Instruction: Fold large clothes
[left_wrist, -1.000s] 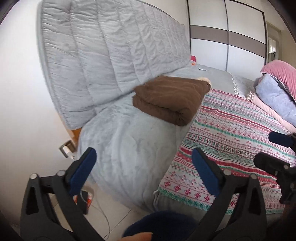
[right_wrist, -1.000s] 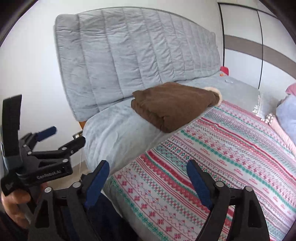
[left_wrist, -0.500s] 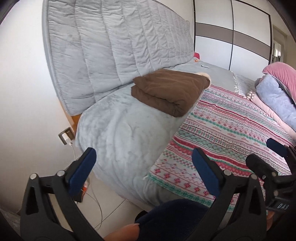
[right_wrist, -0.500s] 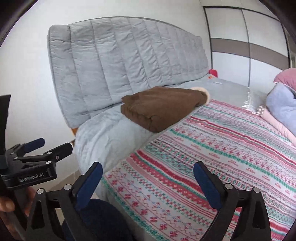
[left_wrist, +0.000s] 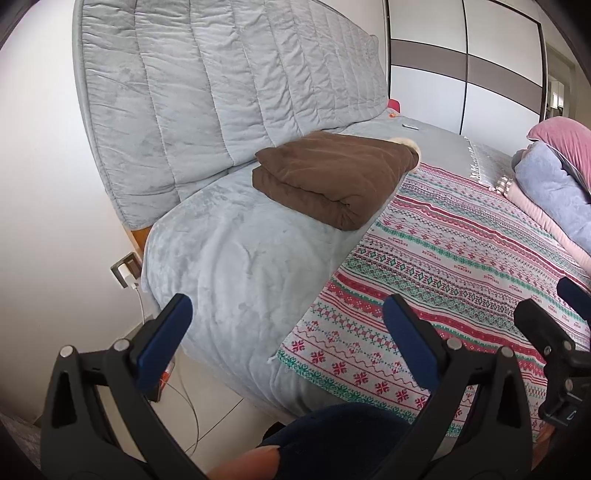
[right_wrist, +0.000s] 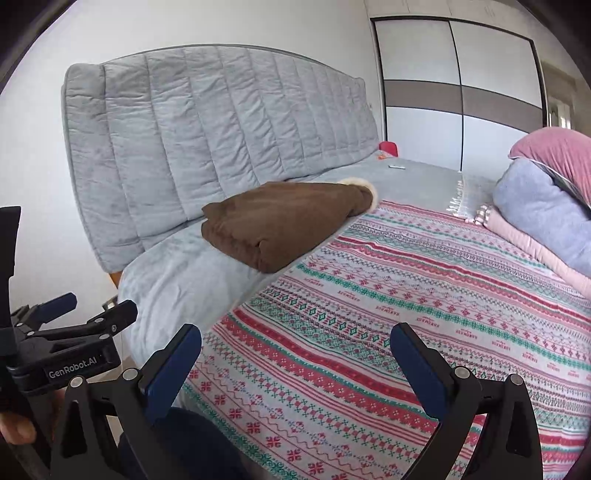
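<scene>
Folded brown padded garment (left_wrist: 332, 177) lying on grey plush bed (left_wrist: 229, 266), edge overlapping striped patterned blanket (right_wrist: 406, 302). Left claw (left_wrist: 288, 317) and right claw (right_wrist: 295, 347) both gaping wide, gripping nothing.

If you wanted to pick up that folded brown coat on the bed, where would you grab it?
Probably the brown coat by its near rounded fold corner, coming from the patterned blanket side: that thick edge overhangs there, giving something to pinch.
</scene>
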